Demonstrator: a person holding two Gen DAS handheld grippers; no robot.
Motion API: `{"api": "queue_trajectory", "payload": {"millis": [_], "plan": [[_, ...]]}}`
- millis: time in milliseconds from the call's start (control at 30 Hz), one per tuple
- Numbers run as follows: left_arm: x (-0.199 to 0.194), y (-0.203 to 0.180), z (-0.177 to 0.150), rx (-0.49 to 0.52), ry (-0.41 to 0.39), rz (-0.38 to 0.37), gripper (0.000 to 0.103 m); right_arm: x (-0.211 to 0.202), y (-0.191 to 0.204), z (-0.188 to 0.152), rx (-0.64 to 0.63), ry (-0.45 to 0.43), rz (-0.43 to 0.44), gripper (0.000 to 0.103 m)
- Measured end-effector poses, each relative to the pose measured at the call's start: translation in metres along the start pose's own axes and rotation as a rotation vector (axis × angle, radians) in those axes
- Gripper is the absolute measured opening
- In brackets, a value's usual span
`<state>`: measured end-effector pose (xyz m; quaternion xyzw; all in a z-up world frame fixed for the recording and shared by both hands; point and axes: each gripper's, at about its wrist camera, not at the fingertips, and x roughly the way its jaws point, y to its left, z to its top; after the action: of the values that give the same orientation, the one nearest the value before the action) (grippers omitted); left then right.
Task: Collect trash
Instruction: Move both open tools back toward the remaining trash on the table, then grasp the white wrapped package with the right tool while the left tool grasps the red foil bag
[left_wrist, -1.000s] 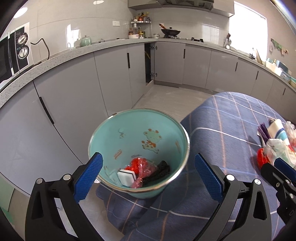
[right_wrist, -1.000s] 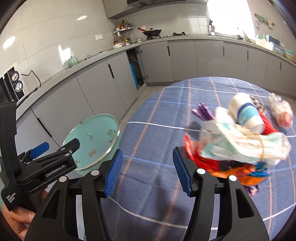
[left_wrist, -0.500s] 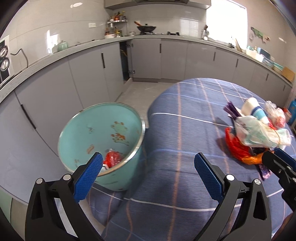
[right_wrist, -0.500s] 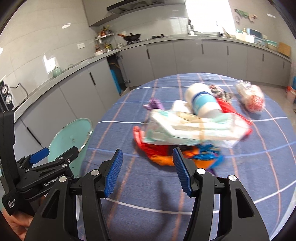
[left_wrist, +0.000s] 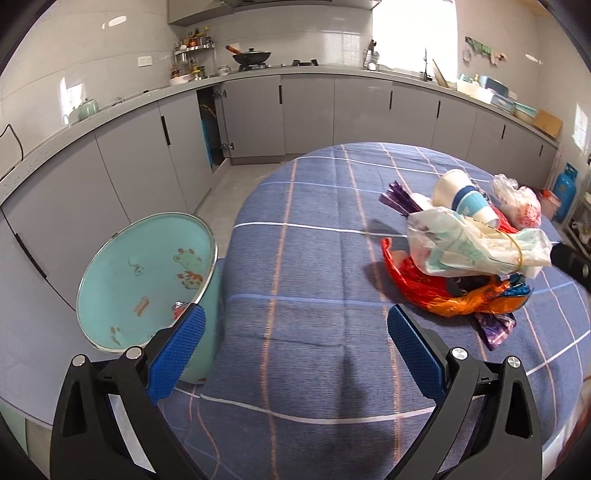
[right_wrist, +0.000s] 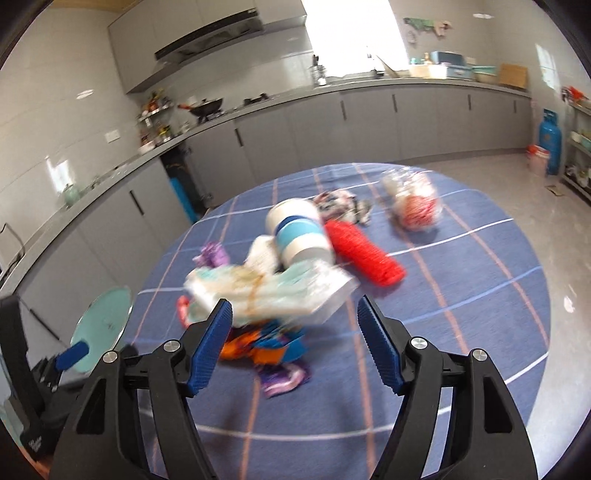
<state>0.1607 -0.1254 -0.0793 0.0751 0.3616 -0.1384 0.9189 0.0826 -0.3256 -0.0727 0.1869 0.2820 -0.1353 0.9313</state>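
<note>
The step in hand looks like the reach for more trash: the right tongs (right_wrist: 293, 343), jaws opening and empty, face the trash heap (right_wrist: 273, 291) on the bench (right_wrist: 480, 295), while the left tongs (left_wrist: 291, 350) stand spread beside the bin (left_wrist: 147, 273); next they must close on one piece.

One teal bin (left_wrist: 147, 280) stands lower left; on the blue checked worktop (left_wrist: 314, 258), one paper cup (left_wrist: 465, 199), one red roll (right_wrist: 364, 251) and two clear bags (left_wrist: 476, 247).
</note>
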Motion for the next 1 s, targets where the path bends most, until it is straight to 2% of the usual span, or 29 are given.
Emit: {"api": "queue_trajectory", "payload": {"millis": [100, 200, 400, 433, 500, 567, 633, 833, 1000], "plan": [[0.0, -0.003, -0.002, 0.006, 0.004, 0.001, 0.097, 0.011, -0.013, 0.008, 0.044, 0.017, 0.017, 0.07], [0.001, -0.005, -0.003, 0.012, 0.006, 0.005, 0.097, 0.027, -0.019, 0.013, 0.081, 0.047, 0.049, 0.076], [0.001, -0.008, -0.002, 0.017, 0.008, 0.017, 0.097, 0.049, -0.016, 0.014, 0.122, 0.114, 0.11, 0.073], [0.001, -0.008, -0.001, 0.018, 0.008, 0.019, 0.097, 0.05, -0.014, 0.014, 0.117, 0.114, 0.112, 0.067], [0.002, -0.008, -0.001, 0.017, 0.01, 0.022, 0.097, 0.05, -0.01, 0.012, 0.103, 0.119, 0.112, 0.063], [0.004, -0.009, -0.001, 0.015, 0.014, 0.022, 0.097, 0.05, -0.009, 0.011, 0.093, 0.123, 0.108, 0.044], [0.005, -0.011, -0.001, 0.019, 0.018, 0.021, 0.097, 0.052, -0.008, 0.009, 0.086, 0.136, 0.113, 0.038], [0.008, -0.015, -0.002, 0.024, 0.024, 0.017, 0.097, 0.046, -0.005, 0.009, 0.052, 0.109, 0.108, 0.032], [0.009, -0.017, 0.0, 0.022, 0.018, 0.011, 0.096, 0.023, -0.008, 0.028, 0.1, -0.009, 0.124, 0.03]]}}
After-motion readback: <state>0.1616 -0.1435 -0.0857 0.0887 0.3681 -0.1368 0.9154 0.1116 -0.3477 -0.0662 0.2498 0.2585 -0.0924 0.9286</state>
